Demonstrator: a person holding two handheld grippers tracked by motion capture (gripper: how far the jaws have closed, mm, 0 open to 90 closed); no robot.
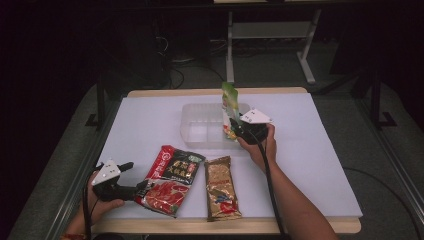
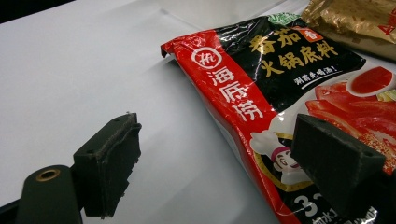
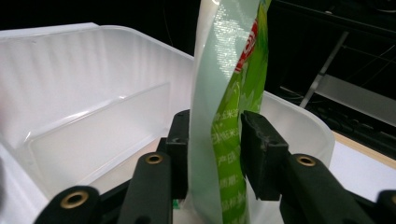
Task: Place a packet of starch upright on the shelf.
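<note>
Green packet (image 3: 231,93): bright green with a pale silvery-white band, red patch near the top, small white lettering. Bin (image 1: 200,127): translucent milky white. Red packet (image 1: 169,179): red and black, gold characters, white characters down a red strip, tomato-slice picture. Gold packet (image 1: 221,187), lower centre: brown-gold, small red and blue mark. Table (image 1: 310,160): white top, pale wood edge. Gripper pads (image 2: 109,161): matt black.
</note>
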